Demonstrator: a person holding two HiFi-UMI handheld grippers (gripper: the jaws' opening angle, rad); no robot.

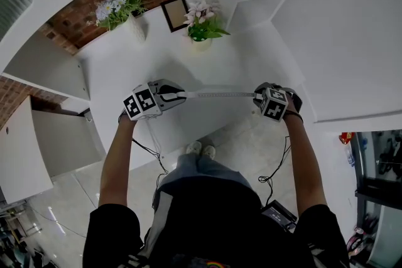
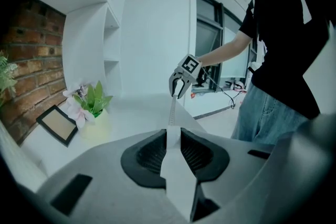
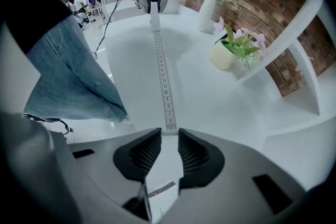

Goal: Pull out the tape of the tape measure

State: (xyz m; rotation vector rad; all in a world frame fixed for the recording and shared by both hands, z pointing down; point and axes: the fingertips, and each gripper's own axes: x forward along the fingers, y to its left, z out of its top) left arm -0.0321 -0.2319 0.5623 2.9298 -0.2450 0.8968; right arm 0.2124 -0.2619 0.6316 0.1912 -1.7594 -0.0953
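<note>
A narrow white tape (image 1: 217, 95) with printed numbers is stretched level between my two grippers, above the white table (image 1: 119, 72). My left gripper (image 1: 181, 95) is shut on the tape measure's white case (image 2: 176, 176). That case also shows as a small white block (image 3: 154, 19) in the right gripper view. My right gripper (image 1: 256, 96) is shut on the tape's free end (image 3: 167, 178), where the lowest numbers are. In the left gripper view the tape (image 2: 172, 110) runs straight to the right gripper (image 2: 177, 93). In the right gripper view the tape (image 3: 164, 81) leads to the left gripper (image 3: 152, 8).
At the back of the table stand a white vase of flowers (image 1: 135, 25), a picture frame (image 1: 174, 14) and a potted plant (image 1: 201, 31), against a brick wall. White shelves rise on both sides. Cables (image 1: 154, 147) hang from the grippers past the person's legs.
</note>
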